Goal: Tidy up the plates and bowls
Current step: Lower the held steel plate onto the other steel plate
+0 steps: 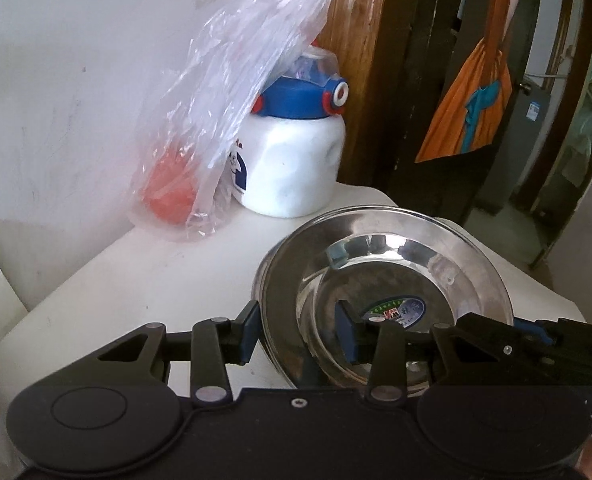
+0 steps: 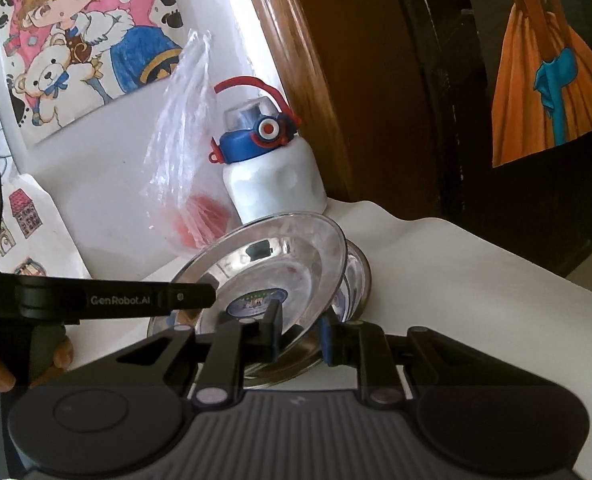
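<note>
Your left gripper (image 1: 298,332) has its jaws spread around the near rim of the steel plate (image 1: 384,264), one pad outside the rim and one inside, neither visibly pressing. Your right gripper (image 2: 302,330) straddles the plate's opposite edge, which sits tilted between its jaws; whether they are clamped I cannot tell. Beneath lies a second steel dish (image 2: 356,276). You seem to be seating plate on dish; next, level it and release.

This looks like a lived-in home. Hand-coloured cartoon drawings (image 2: 84,40) are stuck to the white wall, a child's water bottle (image 2: 272,172) stands on the table (image 2: 476,280), and a varnished wooden door frame (image 2: 308,80) adjoins it.
</note>
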